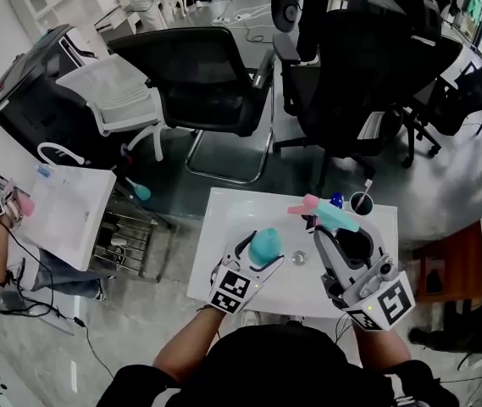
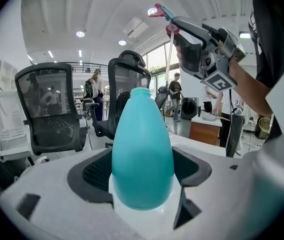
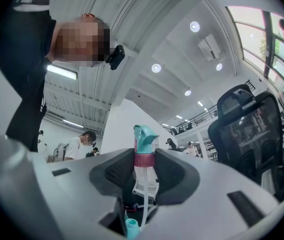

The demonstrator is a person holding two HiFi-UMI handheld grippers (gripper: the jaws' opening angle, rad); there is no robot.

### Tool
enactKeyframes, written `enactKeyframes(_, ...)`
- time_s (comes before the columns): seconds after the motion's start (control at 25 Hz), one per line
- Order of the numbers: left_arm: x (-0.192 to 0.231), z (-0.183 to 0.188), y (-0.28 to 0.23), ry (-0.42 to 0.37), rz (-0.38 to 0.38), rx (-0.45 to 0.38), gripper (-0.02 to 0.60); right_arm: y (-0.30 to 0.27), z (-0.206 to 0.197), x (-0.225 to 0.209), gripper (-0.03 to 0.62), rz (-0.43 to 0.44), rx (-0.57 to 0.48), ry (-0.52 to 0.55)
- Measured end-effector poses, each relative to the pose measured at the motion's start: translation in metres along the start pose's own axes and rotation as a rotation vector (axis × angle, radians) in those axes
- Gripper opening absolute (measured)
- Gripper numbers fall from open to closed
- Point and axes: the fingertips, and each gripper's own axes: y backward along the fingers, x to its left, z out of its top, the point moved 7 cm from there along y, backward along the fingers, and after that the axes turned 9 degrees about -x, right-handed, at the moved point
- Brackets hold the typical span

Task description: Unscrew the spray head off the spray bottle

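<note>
My left gripper (image 1: 259, 257) is shut on a teal spray bottle (image 1: 265, 245) over the white table (image 1: 224, 219). In the left gripper view the bottle (image 2: 142, 151) stands upright between the pads, its neck open with no head on it. My right gripper (image 1: 324, 227) is shut on the spray head (image 1: 325, 213), teal with a pink collar, held apart from the bottle to its right. In the right gripper view the spray head (image 3: 144, 146) sits between the pads with its white dip tube (image 3: 145, 204) hanging toward the camera. The right gripper (image 2: 174, 26) also shows above the bottle in the left gripper view.
A dark round cup (image 1: 361, 203) and a small blue object (image 1: 336, 199) stand at the table's far right edge. Black office chairs (image 1: 207, 79) stand beyond the table. A second white table (image 1: 71, 210) lies to the left, a brown stand (image 1: 444, 278) to the right.
</note>
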Motion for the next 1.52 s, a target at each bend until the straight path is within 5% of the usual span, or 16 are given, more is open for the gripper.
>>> enactKeyframes(0.88, 0.029, 0.054, 0.015, -0.004, 0.123, -0.163, 0.383, 0.057, -0.045, -0.024, 0.135, -0.187, 0.184, 0.071)
enactKeyframes(1.52, 0.029, 0.064, 0.028, 0.000, 0.168, -0.229, 0.385, 0.093, -0.099, -0.019, 0.136, -0.231, 0.300, 0.083)
